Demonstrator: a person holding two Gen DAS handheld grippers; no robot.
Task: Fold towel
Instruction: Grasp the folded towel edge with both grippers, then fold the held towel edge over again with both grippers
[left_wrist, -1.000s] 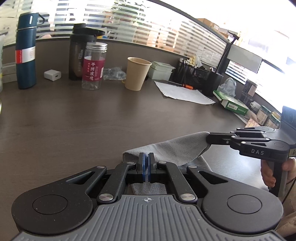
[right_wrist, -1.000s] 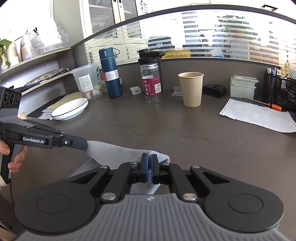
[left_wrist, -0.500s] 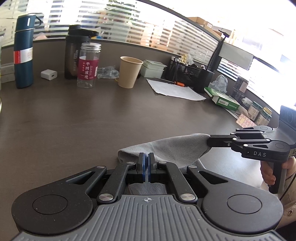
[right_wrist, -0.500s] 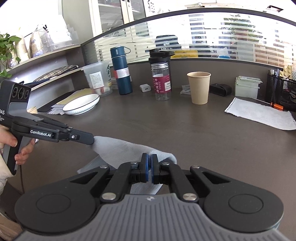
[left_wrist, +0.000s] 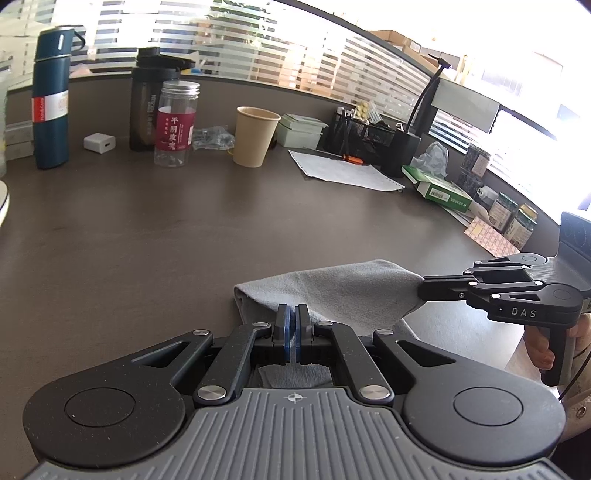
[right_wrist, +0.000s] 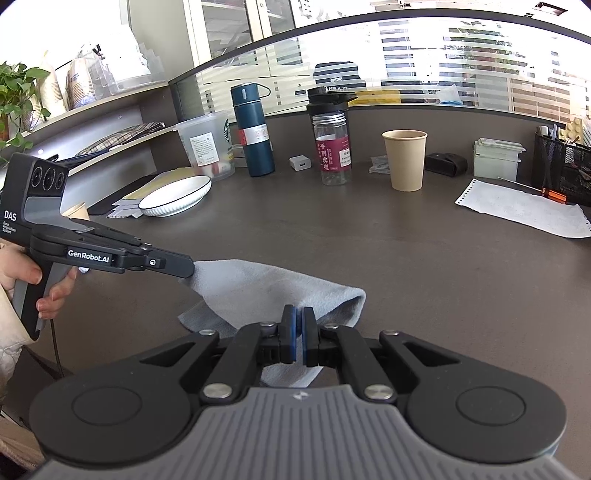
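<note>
Dark wood-grain desk (left_wrist: 155, 236) under striped blinds (right_wrist: 461, 59) bears a grey towel (left_wrist: 343, 291).

An office, judging by the curved dark desk (right_wrist: 424, 266) set against a low partition with striped glass (right_wrist: 443, 62). Behind the desk to the left, wall cabinets (right_wrist: 236, 29) and a shelf of paper cups (right_wrist: 77, 85). On the desk's far right edge, a mesh pen holder (right_wrist: 561, 170), a printed sheet (right_wrist: 517, 210) and a screwdriver (right_wrist: 554, 194). Along its back edge, a flask (right_wrist: 253, 136), a paper cup (right_wrist: 405, 158) and a charger plug (right_wrist: 300, 162).
</note>
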